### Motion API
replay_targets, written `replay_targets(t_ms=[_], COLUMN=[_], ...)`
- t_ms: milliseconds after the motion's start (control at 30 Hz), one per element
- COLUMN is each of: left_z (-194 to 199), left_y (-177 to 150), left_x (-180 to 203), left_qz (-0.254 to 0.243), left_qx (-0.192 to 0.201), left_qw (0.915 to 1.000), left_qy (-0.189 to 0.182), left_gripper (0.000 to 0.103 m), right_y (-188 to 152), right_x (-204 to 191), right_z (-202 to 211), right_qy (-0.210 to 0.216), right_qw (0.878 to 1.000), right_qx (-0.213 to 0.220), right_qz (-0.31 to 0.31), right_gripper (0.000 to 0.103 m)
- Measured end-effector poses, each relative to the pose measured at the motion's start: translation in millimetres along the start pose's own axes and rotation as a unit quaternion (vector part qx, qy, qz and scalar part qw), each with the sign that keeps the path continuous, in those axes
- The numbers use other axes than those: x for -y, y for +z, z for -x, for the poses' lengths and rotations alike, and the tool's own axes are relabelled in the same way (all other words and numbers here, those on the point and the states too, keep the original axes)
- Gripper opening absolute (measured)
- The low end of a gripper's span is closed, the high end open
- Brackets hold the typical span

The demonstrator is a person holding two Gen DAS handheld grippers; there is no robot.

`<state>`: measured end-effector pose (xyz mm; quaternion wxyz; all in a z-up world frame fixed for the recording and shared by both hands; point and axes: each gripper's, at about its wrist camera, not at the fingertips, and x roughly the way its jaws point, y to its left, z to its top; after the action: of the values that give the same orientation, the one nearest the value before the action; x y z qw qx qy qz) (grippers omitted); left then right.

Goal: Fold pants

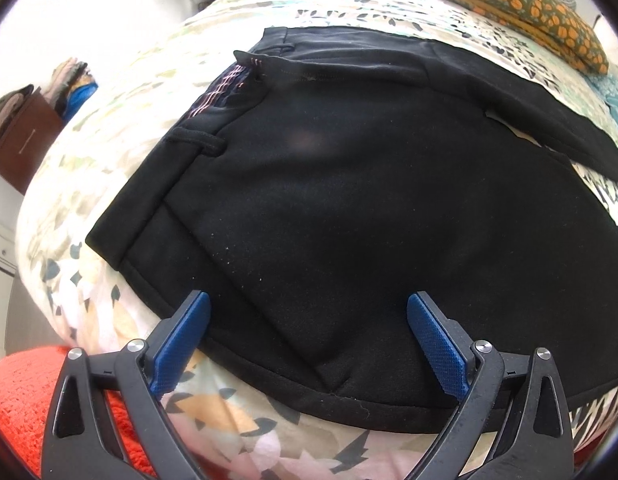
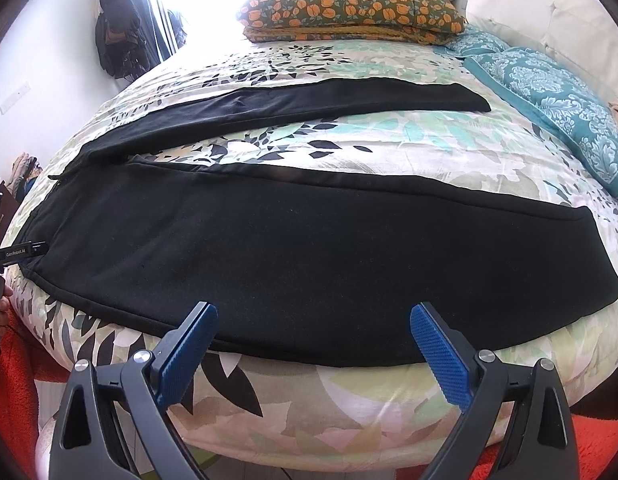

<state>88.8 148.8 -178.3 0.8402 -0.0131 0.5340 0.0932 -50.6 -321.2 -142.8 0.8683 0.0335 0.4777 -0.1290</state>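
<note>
Pants (image 2: 309, 248): black, spread flat on bed (image 2: 309, 392), legs apart, just ahead of both claws. Left claw (image 1: 309, 344), right claw (image 2: 313, 344): agape, empty. Step: pre-grasp; next, pinch near edge.

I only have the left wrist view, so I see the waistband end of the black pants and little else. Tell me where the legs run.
Observer: In the right wrist view the two legs are spread apart in a V on the bedspread; the near leg lies along the bed's front edge.
Operator: Report the far leg.
Observer: The far leg lies flat, its hem ending short of the teal pillow.
Operator: Give me the right tool's state.
Observer: The right tool is open, its tips at the near leg's front edge, gripping nothing.
Operator: And behind the pants.
Observer: An orange-flowered pillow lies at the far side of the bed, clear of the pants.
</note>
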Motion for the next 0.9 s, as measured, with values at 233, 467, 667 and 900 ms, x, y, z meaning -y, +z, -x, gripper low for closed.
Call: replay_targets(t_ms=[233,467,667,900], left_z=[16,34,36,41], left_y=[4,6,6,45], left_x=[-8,1,13,41], left_qz=[0.03,0.017,0.003,-0.018], left_qx=[0.017,0.055,0.057,0.057], left_qw=[0.9983,0.9964,0.9956,0.9919], left_qy=[-0.047,-0.063,-0.074,-0.112], left_gripper=[0.098,0.098,0.098,0.098], right_y=[1,1,3,5], right_x=[-5,-3,-4,-7], right_z=[2,4,3,-2], right_qy=[0.005,0.007,0.014,0.029], right_qw=[1.0,1.0,1.0,1.0], right_qx=[0.006,0.011,0.012,0.008], right_qz=[0.007,0.002,-0.002,-0.003], right_gripper=[0.097,0.097,0.097,0.097])
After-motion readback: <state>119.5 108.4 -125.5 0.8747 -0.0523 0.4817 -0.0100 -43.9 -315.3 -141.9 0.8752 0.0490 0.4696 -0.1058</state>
